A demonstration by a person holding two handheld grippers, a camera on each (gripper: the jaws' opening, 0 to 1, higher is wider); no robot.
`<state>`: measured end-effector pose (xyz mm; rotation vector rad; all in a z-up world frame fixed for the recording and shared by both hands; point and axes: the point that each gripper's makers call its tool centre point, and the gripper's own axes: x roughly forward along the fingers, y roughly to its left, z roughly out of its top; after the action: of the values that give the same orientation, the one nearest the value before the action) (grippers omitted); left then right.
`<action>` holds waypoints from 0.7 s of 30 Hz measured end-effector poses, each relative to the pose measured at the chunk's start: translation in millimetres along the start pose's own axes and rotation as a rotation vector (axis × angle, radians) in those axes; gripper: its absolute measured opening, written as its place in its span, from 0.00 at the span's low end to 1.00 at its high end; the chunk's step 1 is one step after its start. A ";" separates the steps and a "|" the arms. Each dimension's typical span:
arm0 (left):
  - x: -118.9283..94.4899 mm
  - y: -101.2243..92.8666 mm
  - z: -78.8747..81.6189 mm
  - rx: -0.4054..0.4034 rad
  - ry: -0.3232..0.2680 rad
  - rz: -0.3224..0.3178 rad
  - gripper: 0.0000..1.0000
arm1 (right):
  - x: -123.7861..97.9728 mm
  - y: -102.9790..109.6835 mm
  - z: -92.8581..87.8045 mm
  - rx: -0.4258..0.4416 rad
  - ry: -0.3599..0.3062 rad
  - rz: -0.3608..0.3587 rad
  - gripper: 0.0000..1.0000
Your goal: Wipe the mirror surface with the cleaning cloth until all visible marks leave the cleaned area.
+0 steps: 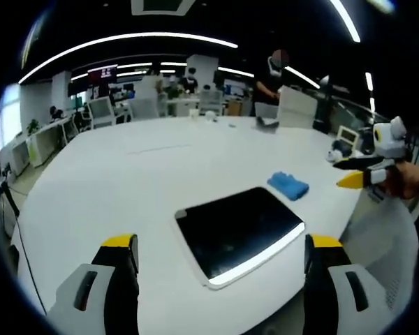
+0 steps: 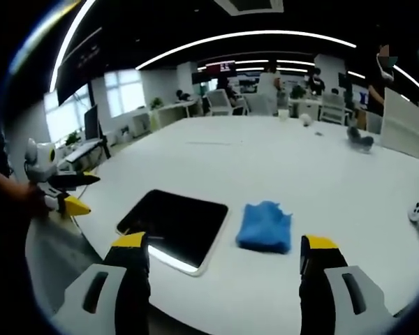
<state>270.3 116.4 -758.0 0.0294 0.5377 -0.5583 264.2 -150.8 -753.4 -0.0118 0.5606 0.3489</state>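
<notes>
In the left gripper view, the task is judged not yet begun: the flat, dark, rounded-rectangle mirror [image 1: 239,232] is seen lying on the large white desk [image 1: 126,181] with nothing on it, and the crumpled blue cleaning cloth [image 1: 288,185] is seen just beyond its far corner, apart from it and ungrasped. The left tool [image 1: 221,252] is held with its yellow-tipped jaws wide apart and empty, the mirror lying between and ahead of them. The right tool [image 1: 356,172] is seen entering from the right, off the desk edge.

In the right gripper view, the cloth [image 2: 265,225] is seen just beside the mirror [image 2: 174,225], on the desk [image 2: 286,160]. Bright ceiling lights are reflected along the mirror's near edge; marks cannot be made out. The right tool [image 2: 228,252] is held wide open, empty. The left tool [image 2: 71,192] appears at the left. Picking up the cloth and all wiping are judged still to be done.
</notes>
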 end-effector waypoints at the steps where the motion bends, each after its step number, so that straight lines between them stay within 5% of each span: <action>1: 0.1 -0.4 -0.3 -0.001 0.001 -0.002 0.99 | 0.2 0.2 -0.6 0.001 0.004 0.001 0.89; 5: 0.3 -1.3 -1.1 0.002 0.005 -0.004 0.99 | 0.9 -5.4 2.1 -0.005 -0.010 -0.032 0.99; 21: 2.6 2.6 -4.5 0.027 0.015 0.008 0.99 | 1.0 -9.4 3.9 0.049 0.004 -0.024 0.99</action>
<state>271.4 118.1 -763.5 0.0614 0.5444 -0.5574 270.1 -158.9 -751.4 0.0286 0.5722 0.3120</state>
